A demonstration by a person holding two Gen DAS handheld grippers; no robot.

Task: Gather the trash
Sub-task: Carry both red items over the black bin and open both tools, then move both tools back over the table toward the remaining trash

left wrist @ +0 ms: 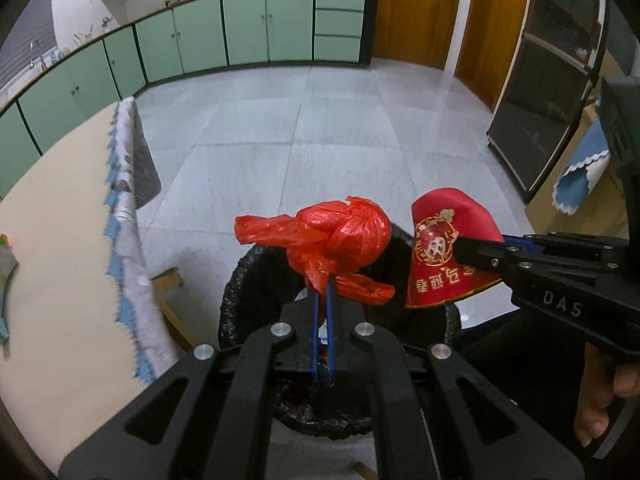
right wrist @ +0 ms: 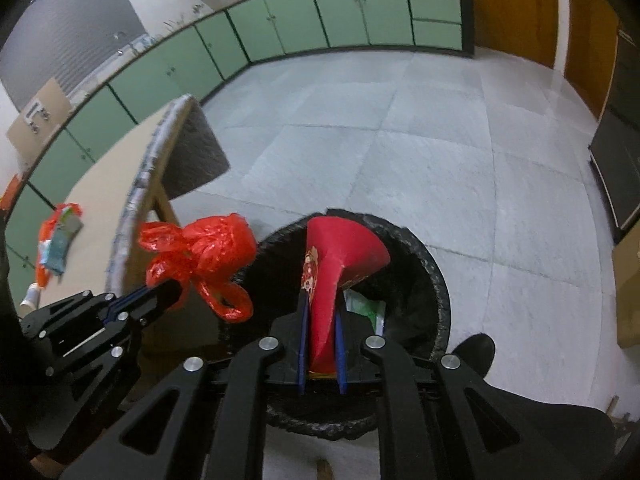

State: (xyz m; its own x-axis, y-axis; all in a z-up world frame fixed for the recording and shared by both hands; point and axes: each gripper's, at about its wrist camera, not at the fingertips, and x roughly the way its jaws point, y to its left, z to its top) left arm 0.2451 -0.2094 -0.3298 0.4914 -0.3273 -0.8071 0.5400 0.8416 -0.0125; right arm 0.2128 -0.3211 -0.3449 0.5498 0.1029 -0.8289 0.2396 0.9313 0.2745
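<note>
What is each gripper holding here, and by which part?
The left gripper pinches the knotted red plastic bag by its lower tail. The right gripper clamps the red paper packet by its narrow end. Both hang over the black-lined bin.

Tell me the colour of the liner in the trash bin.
Black. The liner drapes over the bin rim, clearest in the right wrist view.

Even, slightly dim indoor light; strong fisheye bend and some motion blur.

Soft overhead light gives faint sheen on the floor tiles point(left wrist: 340, 120) and the wooden door point(left wrist: 416, 12). Black vignette fills all the corners, and cabinet lines point(right wrist: 280, 28) curve hard. In the right wrist view the counter point(right wrist: 96, 196) edge and its litter smear; the bin's point(right wrist: 432, 272) inside is dark.
</note>
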